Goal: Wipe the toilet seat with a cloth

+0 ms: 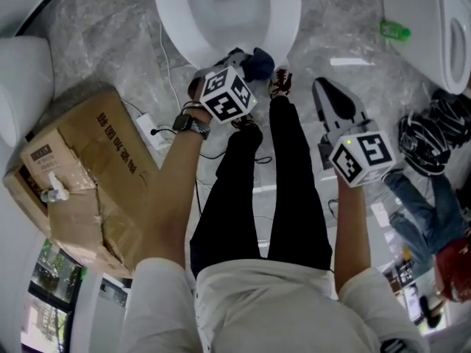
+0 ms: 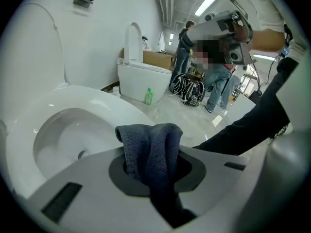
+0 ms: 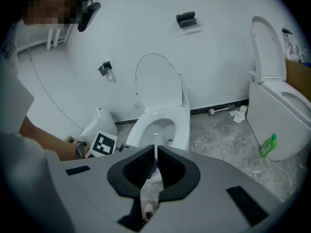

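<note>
Head view: left gripper (image 1: 249,59) at front rim of toilet seat (image 1: 288,28), cloth (image 1: 259,63) there too, contact unclear.
Left gripper view: jaws clamped on bunched cloth.
Right gripper view: right gripper (image 3: 155,154) jaws together, empty.
Risk: bunched cloth could drag loose during wipe.

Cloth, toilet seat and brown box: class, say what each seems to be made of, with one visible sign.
Cloth: soft textile, perhaps terry; matte dark blue, ribbed, folding limply.
Toilet seat: hard and glossy white, plastic or ceramic; it shows highlights.
Box: brown cardboard, matte, creased and dented.
</note>
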A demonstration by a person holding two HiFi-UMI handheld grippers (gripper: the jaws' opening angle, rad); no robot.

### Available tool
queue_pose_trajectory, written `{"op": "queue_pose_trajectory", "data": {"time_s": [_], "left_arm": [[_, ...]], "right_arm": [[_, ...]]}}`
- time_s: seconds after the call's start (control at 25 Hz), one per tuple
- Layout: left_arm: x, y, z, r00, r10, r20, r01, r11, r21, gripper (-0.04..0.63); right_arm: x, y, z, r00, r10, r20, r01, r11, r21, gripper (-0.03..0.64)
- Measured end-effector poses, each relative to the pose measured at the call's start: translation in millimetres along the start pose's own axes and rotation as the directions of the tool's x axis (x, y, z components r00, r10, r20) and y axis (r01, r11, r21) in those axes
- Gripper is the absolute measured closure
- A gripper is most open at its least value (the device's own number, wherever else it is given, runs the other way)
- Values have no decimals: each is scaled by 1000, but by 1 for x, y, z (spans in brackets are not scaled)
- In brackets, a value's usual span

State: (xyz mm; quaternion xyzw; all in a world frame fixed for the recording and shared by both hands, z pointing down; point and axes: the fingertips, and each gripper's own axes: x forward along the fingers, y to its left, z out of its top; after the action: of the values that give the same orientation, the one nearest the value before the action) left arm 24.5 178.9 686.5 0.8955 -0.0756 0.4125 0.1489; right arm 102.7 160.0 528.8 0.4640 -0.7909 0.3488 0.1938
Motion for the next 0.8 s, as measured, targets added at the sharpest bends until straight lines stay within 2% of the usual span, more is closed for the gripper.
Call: {"op": "queue_pose_trajectory", "data": {"time_s": [0.16,0.36,0.64,0.8], "left_arm": [[-12,-2,-17,998,41,-55,-41,999,1,540],[-24,-1,-34,996,45,-79,-45,999,0,540],[-44,21,-56,990,44,-130,-54,996,-74,540],[-58,42,-67,986,69,-149,-83,993,-90,540]], "right_arm": [[12,5,4,999,35,-1,-35,999,5,575],[24,17,17,998,66,15,-66,998,-9,575],[19,15,15,998,66,7,-66,997,-26,575],[19,14,12,998,57,15,-56,998,-18,575]]}}
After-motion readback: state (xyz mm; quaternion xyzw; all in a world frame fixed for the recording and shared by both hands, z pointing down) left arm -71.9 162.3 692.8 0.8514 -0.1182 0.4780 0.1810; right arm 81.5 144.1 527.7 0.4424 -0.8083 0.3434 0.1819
